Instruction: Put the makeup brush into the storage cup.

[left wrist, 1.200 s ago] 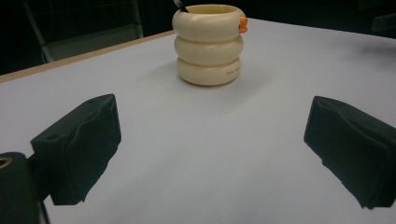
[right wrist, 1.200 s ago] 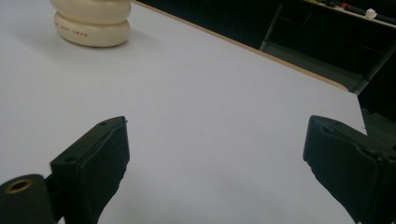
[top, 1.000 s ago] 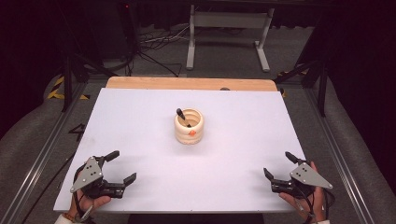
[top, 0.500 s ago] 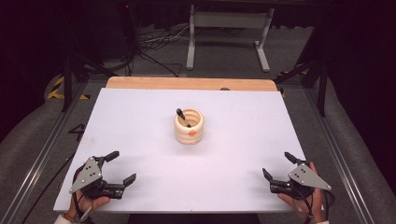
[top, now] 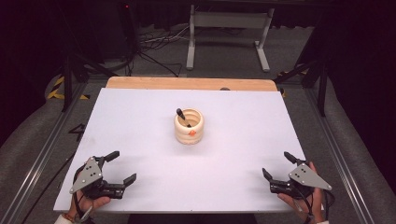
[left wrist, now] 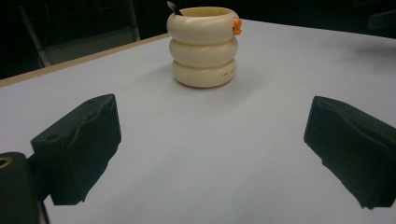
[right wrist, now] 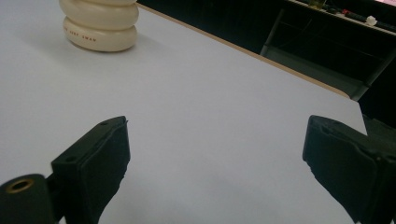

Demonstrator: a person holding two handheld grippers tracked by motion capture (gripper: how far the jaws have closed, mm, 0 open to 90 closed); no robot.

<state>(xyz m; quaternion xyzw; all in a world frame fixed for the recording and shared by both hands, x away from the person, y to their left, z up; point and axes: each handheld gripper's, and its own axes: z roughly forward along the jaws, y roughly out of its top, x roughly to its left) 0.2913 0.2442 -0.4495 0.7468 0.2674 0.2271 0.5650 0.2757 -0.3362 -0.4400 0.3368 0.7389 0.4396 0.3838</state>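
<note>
**Both grippers wide apart at the near corners, holder alone in the middle**

From where I stand, the cream-coloured ribbed holder shaped like three stacked rings (top: 189, 127) sits upright near the middle of the white table top (top: 243, 116), with a small orange mark on its near side. A dark-tipped pen-like stick (top: 182, 116) leans out of its mouth toward the left; I cannot tell exactly what it is, since the tip is small and dark.

The left gripper (top: 120, 168) rests at the near left corner of the sheet, held in a hand (top: 88, 200), its jaws spread with nothing between them. In the left gripper view the holder stands ahead, well apart from the jaws.

The right gripper (top: 276, 165) sits at the near right corner in the other hand (top: 308, 200), jaws likewise spread and empty. In the right gripper view the holder's lower rings show at the upper left, far off.
</note>
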